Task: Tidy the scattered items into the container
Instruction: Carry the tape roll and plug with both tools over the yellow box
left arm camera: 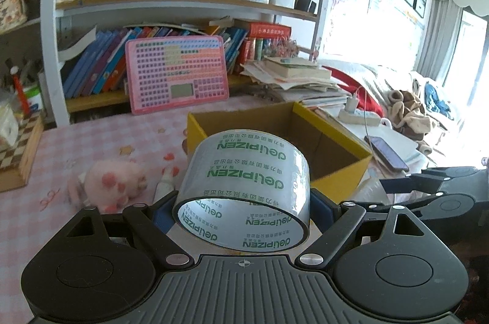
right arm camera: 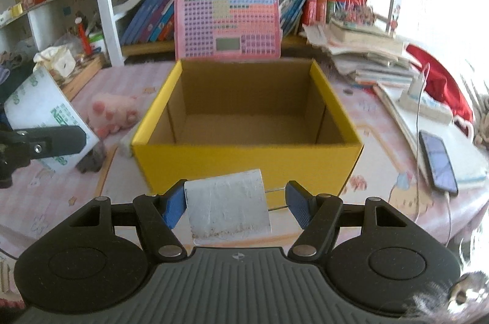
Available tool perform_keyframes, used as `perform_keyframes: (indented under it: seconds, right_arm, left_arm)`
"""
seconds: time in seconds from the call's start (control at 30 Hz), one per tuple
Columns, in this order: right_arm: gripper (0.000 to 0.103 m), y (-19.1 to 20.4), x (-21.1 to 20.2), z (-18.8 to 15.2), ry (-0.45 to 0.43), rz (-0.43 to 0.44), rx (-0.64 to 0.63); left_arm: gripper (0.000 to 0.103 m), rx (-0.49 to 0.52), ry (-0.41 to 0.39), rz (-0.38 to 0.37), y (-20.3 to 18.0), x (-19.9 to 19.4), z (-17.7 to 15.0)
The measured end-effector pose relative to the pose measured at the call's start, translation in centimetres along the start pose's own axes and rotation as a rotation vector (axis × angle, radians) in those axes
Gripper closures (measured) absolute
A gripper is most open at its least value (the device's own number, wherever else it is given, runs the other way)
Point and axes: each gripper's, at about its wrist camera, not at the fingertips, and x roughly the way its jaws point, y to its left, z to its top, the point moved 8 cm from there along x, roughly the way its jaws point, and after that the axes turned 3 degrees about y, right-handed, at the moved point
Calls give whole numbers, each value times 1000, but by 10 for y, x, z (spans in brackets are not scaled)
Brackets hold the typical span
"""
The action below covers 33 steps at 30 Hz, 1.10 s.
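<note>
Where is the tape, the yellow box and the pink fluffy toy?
tape roll (left arm camera: 244, 171), left wrist view, on its printed outer band.
yellow box (right arm camera: 244, 165), right wrist view, on its near front wall.
pink fluffy toy (right arm camera: 113, 110), right wrist view, on its body.

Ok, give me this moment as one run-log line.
left gripper: shut on tape roll | right gripper: holds white roller, wire handle toward one finger | yellow box: empty | pink plush: on table
</note>
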Motion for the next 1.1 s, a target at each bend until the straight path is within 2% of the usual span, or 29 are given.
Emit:
perform_keyframes:
  seconds: [0.4,0.63,0.83,0.97,1.1]
  right_arm:
    - [37,-30,23,53,-97,46,-121]
    - [37,-36,60,80,-81,100,-246]
    - [37,-29,104,89,-26,151,-473]
    - [37,-18,132,88,-16,140,-724]
    - [36,-11,161,85,56,197,-871]
  left_arm:
    - [15,7,-31,48,-15,40,39]
    - [15,54,-26,83,-19,70,67]
    - [15,156,41,105,-23,112,81]
    - [15,275,128,108,-29,148,81]
    - [15,379,220,124,-31,181,74]
